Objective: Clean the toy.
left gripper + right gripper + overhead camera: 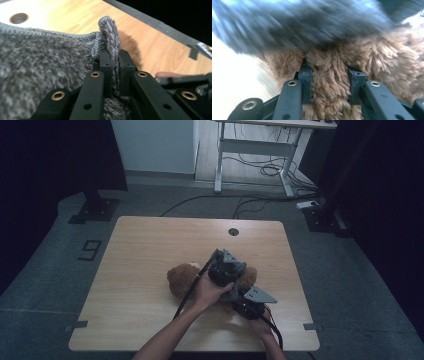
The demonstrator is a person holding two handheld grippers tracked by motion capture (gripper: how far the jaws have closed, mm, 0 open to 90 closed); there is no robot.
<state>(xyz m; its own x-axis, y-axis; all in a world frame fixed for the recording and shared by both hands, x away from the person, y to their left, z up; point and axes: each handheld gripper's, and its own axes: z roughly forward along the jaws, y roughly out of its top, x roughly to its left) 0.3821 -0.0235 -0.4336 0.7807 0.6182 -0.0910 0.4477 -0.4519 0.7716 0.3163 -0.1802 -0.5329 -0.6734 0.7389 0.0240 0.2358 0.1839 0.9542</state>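
A light wooden surface (140, 270) with a round cable hole (233, 231) near its far edge is seen from above, set on a grey floor (360, 285). A brown plush toy (181, 279) is laid on the surface right of its middle, toward the near edge. A piece of grey fuzzy knit cloth (37, 65) with a stitched hem is lifted just above the toy.

The left gripper (115, 63) is held over the toy, and its jaws are closed tight on a fold of the grey cloth's edge, which is seen sticking up between them. The right gripper (329, 75) is placed at the near right side of the toy, close to the left one, and its jaws are pressed into a tuft of the brown fur, so the toy is gripped. In the right gripper view the grey cloth is seen blurred above the fur.
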